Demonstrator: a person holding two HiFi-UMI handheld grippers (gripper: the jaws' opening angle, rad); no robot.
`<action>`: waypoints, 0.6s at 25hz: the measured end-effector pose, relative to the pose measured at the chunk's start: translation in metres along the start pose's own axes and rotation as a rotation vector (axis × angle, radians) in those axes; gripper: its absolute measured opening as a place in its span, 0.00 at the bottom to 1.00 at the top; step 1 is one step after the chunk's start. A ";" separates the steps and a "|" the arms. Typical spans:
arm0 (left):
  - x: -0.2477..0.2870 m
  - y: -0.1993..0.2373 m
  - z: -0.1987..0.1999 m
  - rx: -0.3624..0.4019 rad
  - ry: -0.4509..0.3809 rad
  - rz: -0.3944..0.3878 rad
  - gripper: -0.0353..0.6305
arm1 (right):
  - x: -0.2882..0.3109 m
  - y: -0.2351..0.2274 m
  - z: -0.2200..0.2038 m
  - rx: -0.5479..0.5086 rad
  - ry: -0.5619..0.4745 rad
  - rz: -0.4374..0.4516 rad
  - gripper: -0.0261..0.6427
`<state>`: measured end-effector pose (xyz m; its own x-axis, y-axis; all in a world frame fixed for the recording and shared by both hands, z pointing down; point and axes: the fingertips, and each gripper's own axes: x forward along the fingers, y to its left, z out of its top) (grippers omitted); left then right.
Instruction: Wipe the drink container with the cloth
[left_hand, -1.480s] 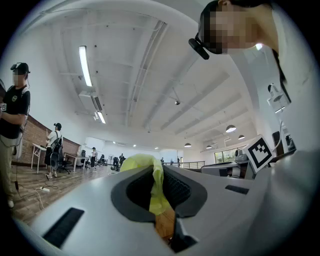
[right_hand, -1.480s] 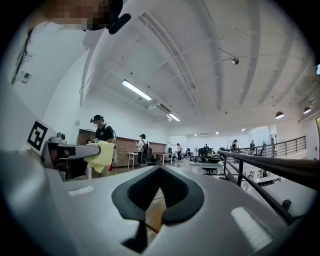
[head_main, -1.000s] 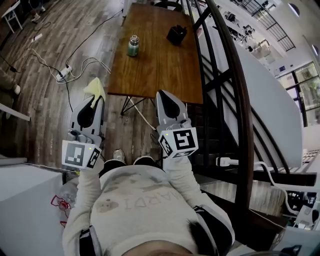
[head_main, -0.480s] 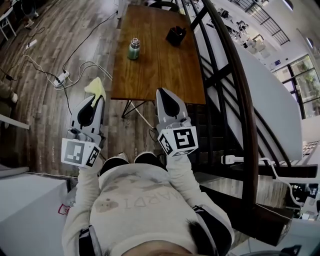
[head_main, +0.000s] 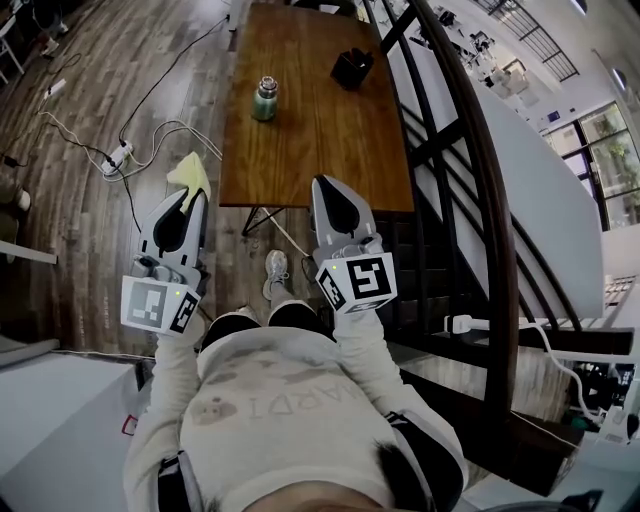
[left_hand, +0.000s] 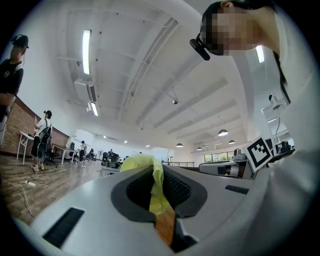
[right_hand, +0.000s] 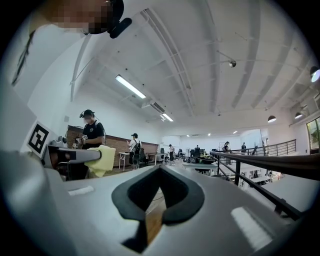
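The left gripper was shut tight on a yellow cloth. A floppy bit of the cloth poked out past its tips. The right gripper was shut too, and it held nothing. Both grippers were up in the air, just short of the near end of the wooden table and not over it yet.

The drink container was a small green bottle with a shiny lid. It stood straight up on the table, near the table's left edge and well apart from both grippers. A black box sat further back on the table, toward its right side. White cables lay on the floor left of the table. A dark railing ran along the table's right side.

The bottle looked hard and smooth, so it would likely be slippery and could tip over if the cloth pushed it. I could not tell how full it was. A good place to hold it would be around the middle, under the lid. The cloth looked light and soft, so it should bend around the bottle easily.
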<state>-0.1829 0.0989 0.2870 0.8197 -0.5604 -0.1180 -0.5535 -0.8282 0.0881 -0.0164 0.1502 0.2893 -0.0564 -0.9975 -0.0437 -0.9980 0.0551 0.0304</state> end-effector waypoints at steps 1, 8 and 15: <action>0.005 0.003 -0.001 0.001 0.002 0.004 0.10 | 0.006 -0.004 -0.001 0.002 0.001 0.003 0.06; 0.055 0.027 -0.002 0.011 -0.006 0.041 0.10 | 0.060 -0.037 -0.004 0.013 -0.009 0.045 0.06; 0.114 0.044 -0.006 0.011 -0.007 0.072 0.10 | 0.115 -0.077 -0.005 0.011 0.000 0.102 0.06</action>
<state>-0.1129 -0.0014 0.2836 0.7768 -0.6183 -0.1192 -0.6124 -0.7859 0.0858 0.0546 0.0309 0.2873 -0.1578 -0.9866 -0.0411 -0.9873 0.1569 0.0241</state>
